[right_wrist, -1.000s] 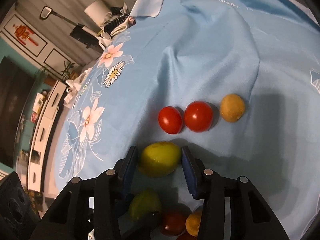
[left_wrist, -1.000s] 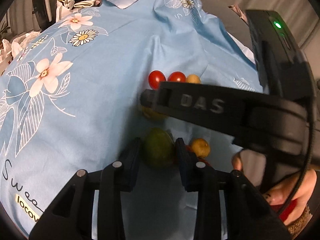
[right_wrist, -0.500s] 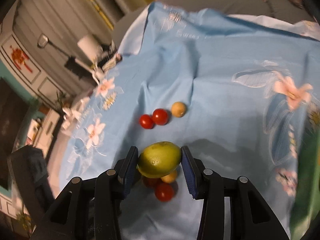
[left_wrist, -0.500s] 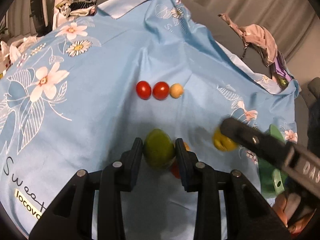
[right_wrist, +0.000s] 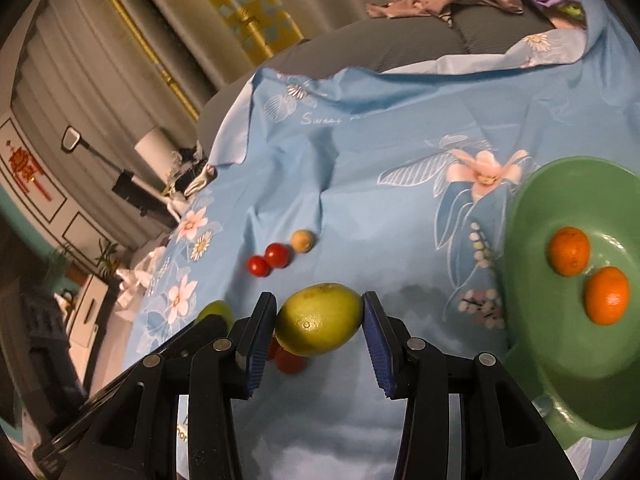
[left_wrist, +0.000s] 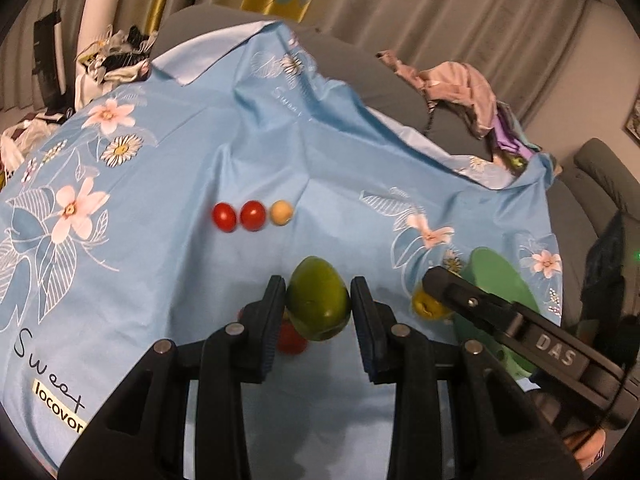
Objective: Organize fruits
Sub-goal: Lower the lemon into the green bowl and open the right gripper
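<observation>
My left gripper is shut on a green mango-like fruit and holds it above the blue cloth. My right gripper is shut on a yellow-green lemon, lifted and close to the left of a green bowl that holds two oranges. In the left wrist view the right gripper and its lemon show to the right, in front of the bowl. Two red tomatoes and a tan round fruit lie in a row on the cloth. Another tomato lies under the left gripper.
A blue floral cloth covers a grey sofa-like surface. Crumpled clothes lie at the far right edge. Curtains and clutter stand beyond the far edge. More small tomatoes lie under the lemon.
Both grippers have lifted with their fruits. The right gripper has swung right with the lemon, toward the green bowl, which has come into view.
</observation>
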`<state>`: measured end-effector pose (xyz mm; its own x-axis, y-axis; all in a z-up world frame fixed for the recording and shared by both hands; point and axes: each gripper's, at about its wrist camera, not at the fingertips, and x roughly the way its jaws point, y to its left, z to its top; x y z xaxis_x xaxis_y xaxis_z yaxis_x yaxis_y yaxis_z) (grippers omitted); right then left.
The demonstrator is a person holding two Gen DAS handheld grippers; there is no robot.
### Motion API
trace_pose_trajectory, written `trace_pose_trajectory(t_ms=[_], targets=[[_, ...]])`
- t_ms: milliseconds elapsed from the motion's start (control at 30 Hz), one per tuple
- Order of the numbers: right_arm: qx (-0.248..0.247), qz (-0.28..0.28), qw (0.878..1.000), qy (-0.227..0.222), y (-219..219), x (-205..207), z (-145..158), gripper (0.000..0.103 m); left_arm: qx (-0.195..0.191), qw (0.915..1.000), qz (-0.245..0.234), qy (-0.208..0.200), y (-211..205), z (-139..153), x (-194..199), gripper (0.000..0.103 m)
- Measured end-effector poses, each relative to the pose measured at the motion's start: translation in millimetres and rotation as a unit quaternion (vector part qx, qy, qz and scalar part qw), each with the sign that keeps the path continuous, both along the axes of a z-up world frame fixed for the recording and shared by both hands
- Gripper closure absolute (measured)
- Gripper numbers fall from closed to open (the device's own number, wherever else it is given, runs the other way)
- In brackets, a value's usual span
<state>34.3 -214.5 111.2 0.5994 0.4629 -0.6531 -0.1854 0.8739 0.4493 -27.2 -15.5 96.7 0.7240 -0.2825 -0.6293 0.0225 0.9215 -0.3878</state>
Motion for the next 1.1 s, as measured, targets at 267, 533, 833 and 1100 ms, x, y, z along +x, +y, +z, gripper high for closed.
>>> trace_pose_trajectory(t_ms=[267, 533, 833, 1100], targets=[[-0.021, -0.030, 0.999, -0.032, -18, -10, 14, 0.057, 0.006, 0.9994, -0.022, -0.025, -17, 14, -6, 0.070], [-0.014, -0.056, 0.996, -0.065, -45, -20, 30, 0.057, 0.015, 0.9978, -0.050, -0.041, -51, 31, -1, 0.070], [0.003, -0.143, 0.986, -0.080, -105, -30, 37, 0.057, 0.032, 0.9922, -0.103, -0.061, -111, 44, 6, 0.070], [0.003, -0.207, 0.976, -0.063, -148, -34, 33, 0.057, 0.032, 0.9864, -0.151, -0.056, -158, 39, 13, 0.070]])
